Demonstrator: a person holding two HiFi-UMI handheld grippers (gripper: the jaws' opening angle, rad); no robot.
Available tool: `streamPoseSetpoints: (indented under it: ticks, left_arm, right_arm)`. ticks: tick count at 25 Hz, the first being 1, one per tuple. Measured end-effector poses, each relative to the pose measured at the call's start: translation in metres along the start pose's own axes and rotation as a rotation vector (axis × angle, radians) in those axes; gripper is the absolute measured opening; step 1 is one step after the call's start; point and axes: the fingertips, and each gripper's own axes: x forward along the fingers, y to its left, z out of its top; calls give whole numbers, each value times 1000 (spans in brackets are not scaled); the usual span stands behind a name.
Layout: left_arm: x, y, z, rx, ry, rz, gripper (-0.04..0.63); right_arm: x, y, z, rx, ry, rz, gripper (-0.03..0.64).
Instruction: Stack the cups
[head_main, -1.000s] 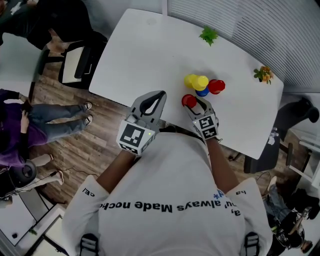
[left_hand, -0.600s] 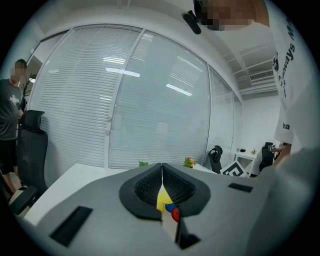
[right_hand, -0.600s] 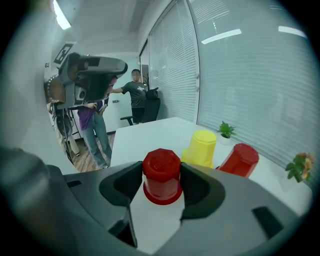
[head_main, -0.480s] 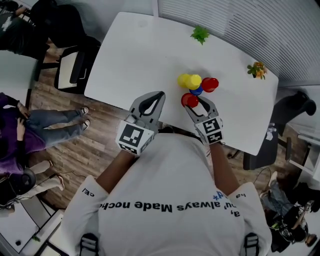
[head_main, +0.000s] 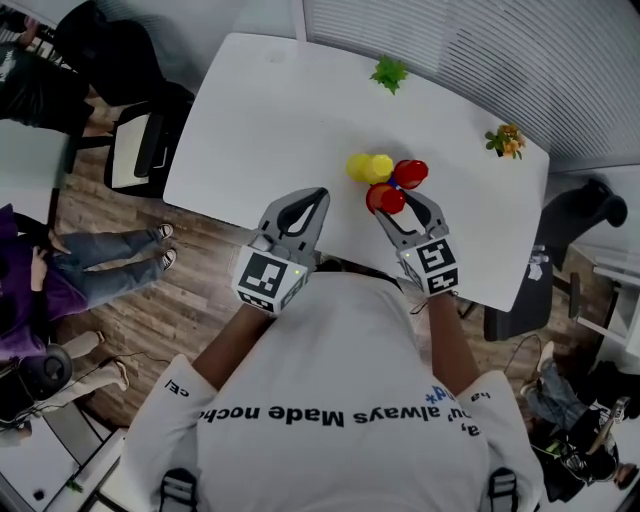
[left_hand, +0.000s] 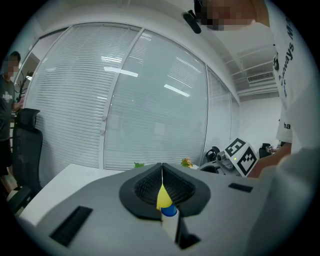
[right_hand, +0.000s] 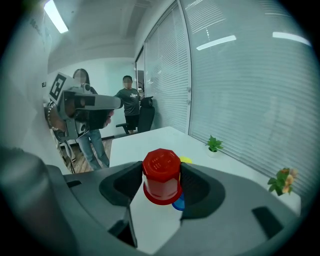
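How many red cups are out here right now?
2. The held red cup sits upside down, clamped in the right gripper. The second red cup is on the table, beside the yellow cups. Others may be hidden behind these.

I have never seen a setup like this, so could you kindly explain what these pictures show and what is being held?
There is no robot here: a person wears a camera on the head and carries a hand-held gripper in each hand. The head view looks down over the person's shoulders onto a white table. The other two views come from cameras riding on each tool, looking along its jaws. On the table stand yellow cups, a red cup, a blue cup, a green plant and a flowering plant. The right hand-held gripper holds a second red cup, upside down, between its jaws. The left hand-held gripper is shut and empty.
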Motion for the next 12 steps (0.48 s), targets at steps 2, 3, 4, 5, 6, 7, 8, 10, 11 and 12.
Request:
streamPoseSetpoints:
  ticks: [2,3,4,5,6,7,8,10,11,12]
  left_arm:
    - [3,-2,0,-1,1,-5,20]
    - [4,-2,0,-1,1,-7,20]
    - [4,-2,1,0,1,-8,20]
    - [5,-2,1,0,0,-8,21]
    - [6,-1,2,0,0,-9,21]
    - [6,-1,2,-1,0,-9,20]
    - [8,-1,2,-1,1,-9,20]
    - [10,0,3,-1,-1,-10,21]
    - [12,0,2,-2,-1,-10,21]
    - [13,1,2,-3,-1,-9,21]
  right_arm:
    - [-4,-10,3,4,-4,-17,247]
    - [-5,-14,6,6,-5,-25,247]
    - [-6,-19,9,7,-6,-35,247]
    - [-7,-23,12,8,-6,-45,247]
    - [-8,-28,15,10,-5,-55,247]
    - [-9,-34,16,11,-5,-65,247]
    - [-10,-39,17,13,-7,-73,247]
    - [-9,-49,20,19,-12,-85,247]
    - [-9,-53,21,24,-12,-90,247]
    - [-7,-57,22,29,-11,-94,247]
